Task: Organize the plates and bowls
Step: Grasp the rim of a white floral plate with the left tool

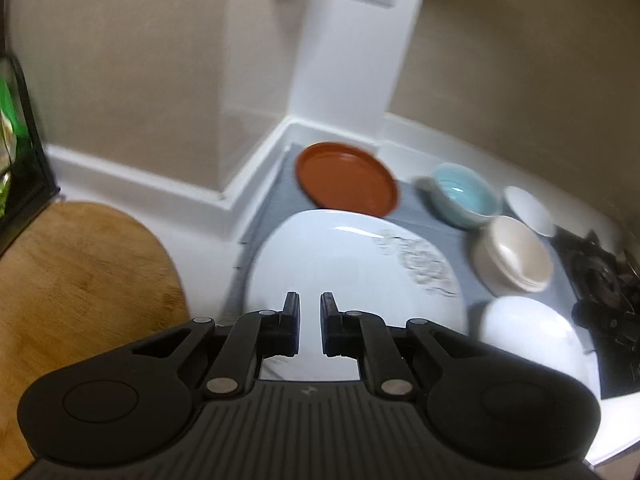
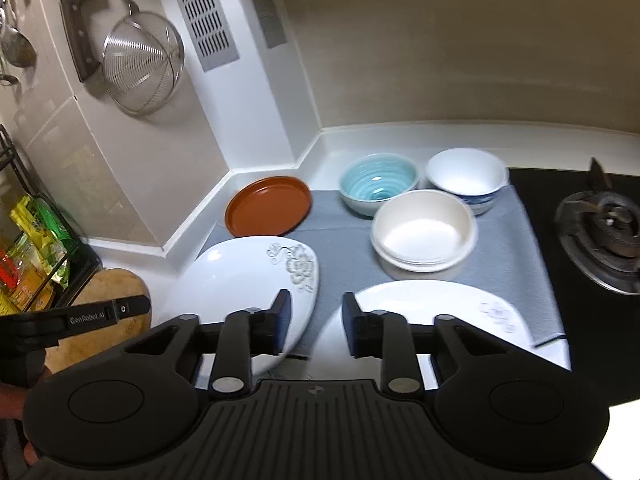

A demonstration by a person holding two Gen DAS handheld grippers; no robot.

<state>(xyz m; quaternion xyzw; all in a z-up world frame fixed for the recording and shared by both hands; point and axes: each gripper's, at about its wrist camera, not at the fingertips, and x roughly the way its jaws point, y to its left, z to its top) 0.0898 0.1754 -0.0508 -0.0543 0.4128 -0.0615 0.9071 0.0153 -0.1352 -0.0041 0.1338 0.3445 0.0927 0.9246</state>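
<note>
The grey mat [image 2: 344, 248] on the white counter is the landmark here. At its far left corner lies a brown plate [image 2: 269, 206], partly over the mat's edge. Along the far side of the mat stand a turquoise ribbed bowl [image 2: 378, 186] and, to its right, a white bowl with blue pattern [image 2: 466, 178]. In front of these two is a stack of cream bowls [image 2: 424, 232], nearly touching both. On the near left part of the mat rests a white plate with grey flower print [image 2: 240, 280], reaching past the mat's left edge. On the near right part rests a second white plate [image 2: 432, 304] with a faint print.

To the right of the mat is a black gas stove [image 2: 604, 220]. To the left of the mat lies a wooden cutting board [image 1: 80, 276], and further left a black rack [image 2: 48, 248] with packets. A wire strainer [image 2: 142, 66] hangs on the wall above.

The left gripper [image 1: 310, 308] is over the near rim of the flower plate, its jaws almost pressed together with nothing between them. The right gripper [image 2: 316, 312] is narrowly parted and holds nothing; the bare mat between the two white plates shows in its gap.
</note>
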